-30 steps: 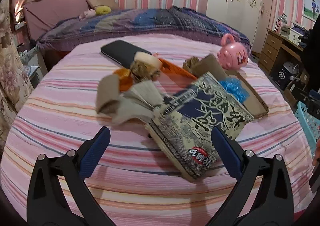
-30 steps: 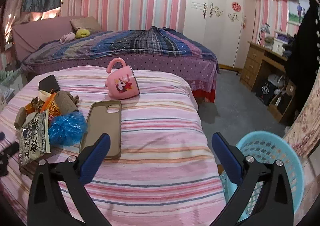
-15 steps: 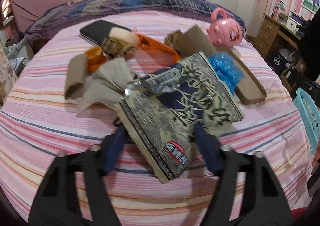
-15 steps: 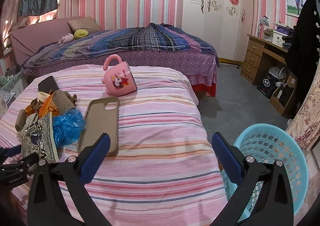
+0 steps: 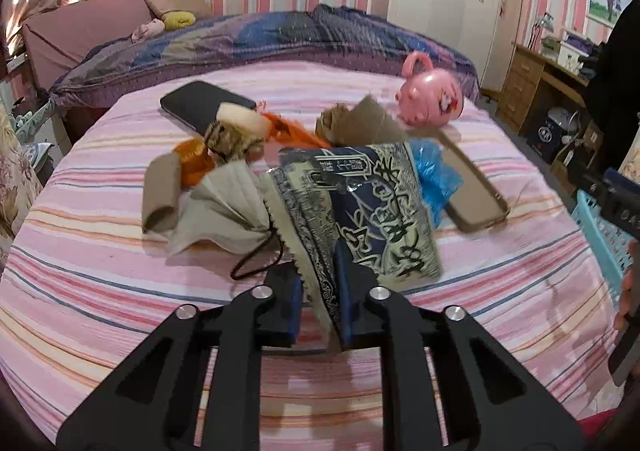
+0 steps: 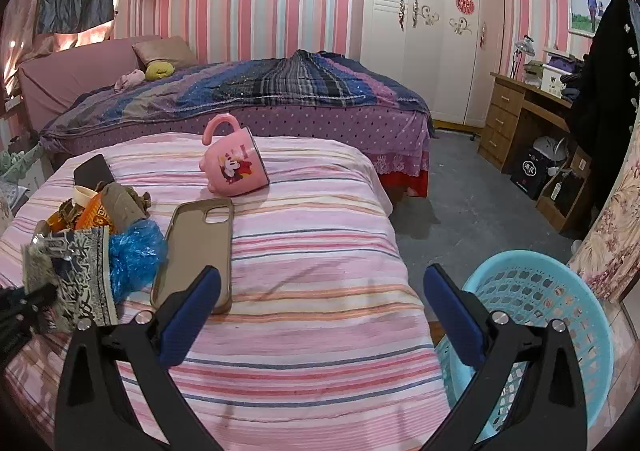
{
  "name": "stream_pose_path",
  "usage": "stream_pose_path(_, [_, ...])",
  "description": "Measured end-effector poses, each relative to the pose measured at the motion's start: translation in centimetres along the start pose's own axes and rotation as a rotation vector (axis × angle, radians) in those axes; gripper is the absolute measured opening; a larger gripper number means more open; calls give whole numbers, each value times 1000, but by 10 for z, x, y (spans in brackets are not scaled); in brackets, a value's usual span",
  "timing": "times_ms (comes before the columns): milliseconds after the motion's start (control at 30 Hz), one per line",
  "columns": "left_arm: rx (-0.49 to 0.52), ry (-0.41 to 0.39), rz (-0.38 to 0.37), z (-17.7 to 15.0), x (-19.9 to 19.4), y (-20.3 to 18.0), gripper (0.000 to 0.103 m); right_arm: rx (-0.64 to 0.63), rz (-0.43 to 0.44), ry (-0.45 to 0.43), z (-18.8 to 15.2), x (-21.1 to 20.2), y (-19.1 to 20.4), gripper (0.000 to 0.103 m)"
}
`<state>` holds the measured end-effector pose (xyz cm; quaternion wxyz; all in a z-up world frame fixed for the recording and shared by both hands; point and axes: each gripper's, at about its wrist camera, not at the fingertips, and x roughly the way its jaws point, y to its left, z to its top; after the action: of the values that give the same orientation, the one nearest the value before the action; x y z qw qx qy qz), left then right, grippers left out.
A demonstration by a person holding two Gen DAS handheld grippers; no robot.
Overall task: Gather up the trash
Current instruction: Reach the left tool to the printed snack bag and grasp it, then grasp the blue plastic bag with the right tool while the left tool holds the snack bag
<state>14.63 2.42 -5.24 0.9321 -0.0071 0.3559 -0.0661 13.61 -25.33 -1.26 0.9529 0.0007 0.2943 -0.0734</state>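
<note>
A blue-and-beige printed snack bag [image 5: 372, 203] stands crumpled on the pink striped bed. My left gripper [image 5: 320, 283] is closing its jaws on the bag's near edge, and the blue pads [image 5: 344, 291] pinch it. The same bag [image 6: 86, 275] shows at the left of the right wrist view. Behind it lie a blue plastic crumple [image 5: 434, 179], a beige drawstring pouch [image 5: 228, 207], a cardboard tube [image 5: 160, 191] and an orange wrapper [image 5: 288, 131]. My right gripper [image 6: 322, 275] hangs open over the bed's near right corner, holding nothing.
A light blue basket [image 6: 560, 299] stands on the floor right of the bed. A pink mug [image 6: 234, 167], a tan phone case [image 6: 200, 247] and a black phone [image 5: 200, 103] also lie on the bed. A second bed and a desk stand beyond.
The left jaws went from wide open to pinched on the snack bag's near edge, and the bag has bunched up between them. The right gripper has stayed put.
</note>
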Motion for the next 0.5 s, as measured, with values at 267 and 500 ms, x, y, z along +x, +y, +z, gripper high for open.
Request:
stream_pose_path(267, [50, -108, -11, 4, -36, 2, 8, 2, 1, -21, 2, -3, 3, 99])
stream_pose_path(500, [54, -185, -19, 5, -69, 11, 4, -41, -2, -45, 4, -9, 16, 99])
